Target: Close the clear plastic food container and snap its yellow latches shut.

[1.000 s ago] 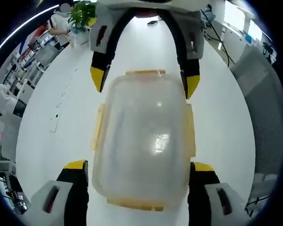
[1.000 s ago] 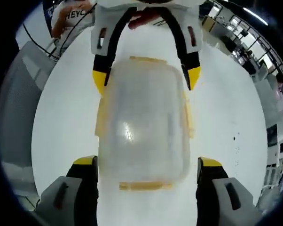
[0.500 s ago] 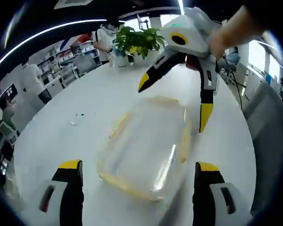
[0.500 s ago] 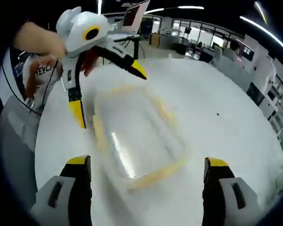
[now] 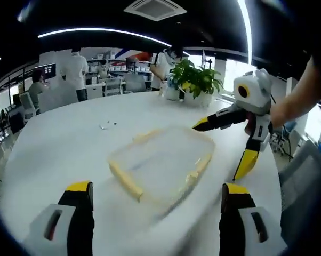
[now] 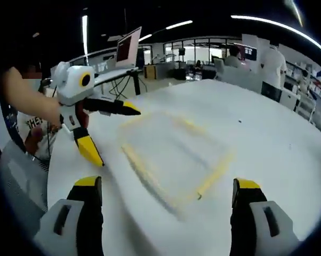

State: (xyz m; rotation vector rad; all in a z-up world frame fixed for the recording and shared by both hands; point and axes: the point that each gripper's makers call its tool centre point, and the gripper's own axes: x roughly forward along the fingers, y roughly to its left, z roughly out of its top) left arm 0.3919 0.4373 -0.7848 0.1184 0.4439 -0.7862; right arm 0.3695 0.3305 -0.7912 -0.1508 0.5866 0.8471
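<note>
My left tool (image 5: 156,193) and right tool (image 6: 168,188) both hang w/ jaws spread wide, gripping nothing. Clear plastic food container (image 5: 160,162) w/ yellow latches (image 5: 125,181) sits on the white surface (image 5: 59,144), lid on; potted plant (image 5: 195,80) well beyond container.

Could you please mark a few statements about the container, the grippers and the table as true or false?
1. The container sits on the white table. True.
2. The left gripper is shut on the container. False: its jaws stand wide open, short of it.
3. A potted plant stands on the table beyond the container. True.
4. The right gripper is clamped on a yellow latch. False: it is open, beside the container and not touching.
5. The container holds food. False: it looks empty, though blurred.
</note>
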